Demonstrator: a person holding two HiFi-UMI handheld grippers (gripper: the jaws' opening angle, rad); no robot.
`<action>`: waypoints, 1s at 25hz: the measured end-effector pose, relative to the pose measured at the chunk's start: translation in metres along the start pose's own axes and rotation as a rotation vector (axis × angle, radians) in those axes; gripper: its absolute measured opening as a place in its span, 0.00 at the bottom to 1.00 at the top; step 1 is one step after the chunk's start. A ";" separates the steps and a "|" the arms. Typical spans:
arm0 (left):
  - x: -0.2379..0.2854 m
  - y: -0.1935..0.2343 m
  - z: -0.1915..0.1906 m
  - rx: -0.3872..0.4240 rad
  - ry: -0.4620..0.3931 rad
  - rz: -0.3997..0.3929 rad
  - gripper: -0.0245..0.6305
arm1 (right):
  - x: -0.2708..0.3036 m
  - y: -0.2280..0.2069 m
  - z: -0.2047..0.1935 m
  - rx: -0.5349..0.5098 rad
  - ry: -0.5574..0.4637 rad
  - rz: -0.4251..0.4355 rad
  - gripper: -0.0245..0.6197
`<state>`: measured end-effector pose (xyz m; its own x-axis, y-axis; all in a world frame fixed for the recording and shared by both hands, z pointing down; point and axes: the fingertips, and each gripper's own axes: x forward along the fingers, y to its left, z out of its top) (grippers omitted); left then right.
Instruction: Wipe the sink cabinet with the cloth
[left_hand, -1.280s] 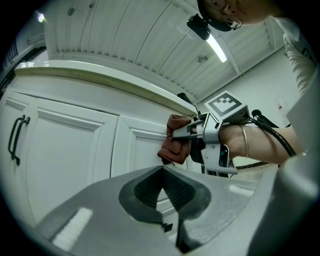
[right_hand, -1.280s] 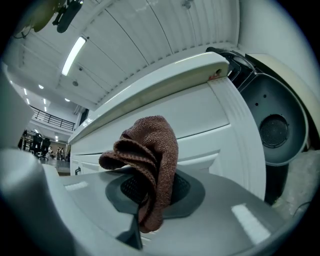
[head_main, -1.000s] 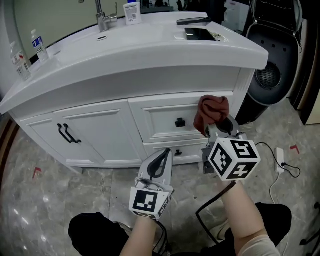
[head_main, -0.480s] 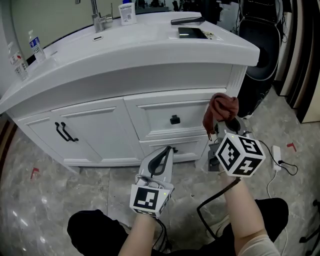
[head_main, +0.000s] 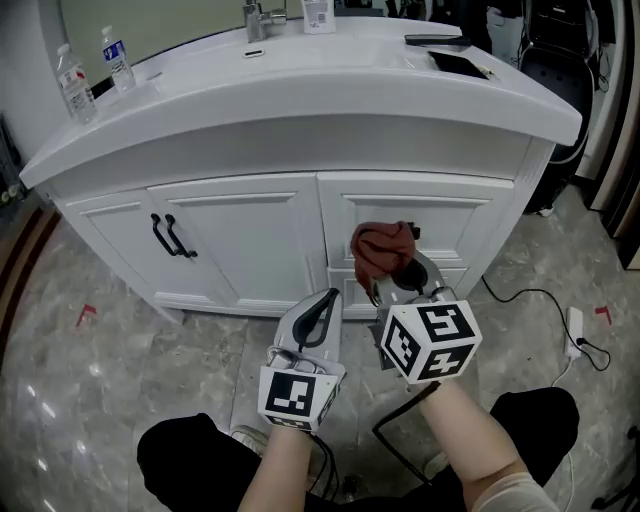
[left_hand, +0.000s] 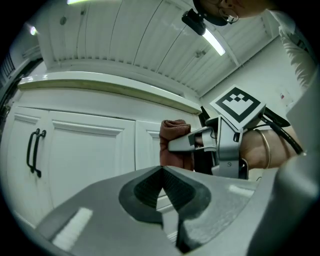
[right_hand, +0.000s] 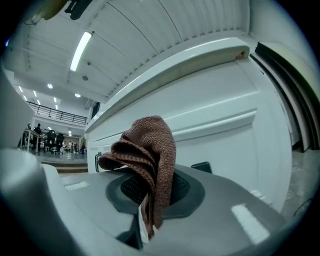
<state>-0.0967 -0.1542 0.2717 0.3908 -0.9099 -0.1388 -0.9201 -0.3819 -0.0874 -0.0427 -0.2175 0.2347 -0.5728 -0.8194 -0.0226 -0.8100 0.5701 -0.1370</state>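
The right gripper (head_main: 403, 280) has its jaws clenched on a rust-brown knitted cloth (head_main: 383, 250). The cloth stands up in a bunched fold above the jaw tips, in front of the white sink cabinet (head_main: 250, 225), toward the cabinet's right half and below the front edge of the white countertop (head_main: 300, 95). I cannot tell whether the cloth touches the cabinet face. The left gripper (head_main: 326, 306) is empty, its jaws pressed together, and sits just left of the right one, pointing at the middle of the cabinet front.

Wiping looks not yet begun. The right gripper view shows only a narrow tail of cloth (right_hand: 150, 150) pinched between the jaws, so a hard drag across the panel could pull it free. The wad is small, and a steep approach may let the bare jaw tips scrape the paint. The black drawer knob (right_hand: 201, 166) sits just beyond the cloth and the 2 black door handles (head_main: 167, 237) lie toward the left edge; either could snag the knit.
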 end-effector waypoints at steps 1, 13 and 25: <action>-0.003 0.006 -0.001 -0.001 0.004 0.009 0.04 | 0.008 0.008 -0.005 0.005 0.011 0.015 0.16; -0.013 0.032 -0.019 -0.039 0.019 0.059 0.04 | 0.057 0.034 -0.028 0.016 0.057 0.057 0.16; -0.003 0.013 -0.024 -0.048 0.022 0.016 0.04 | 0.035 -0.023 -0.030 0.007 0.063 -0.080 0.16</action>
<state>-0.1104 -0.1599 0.2943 0.3762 -0.9190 -0.1178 -0.9265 -0.3744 -0.0383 -0.0477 -0.2577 0.2670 -0.5132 -0.8568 0.0514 -0.8529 0.5023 -0.1424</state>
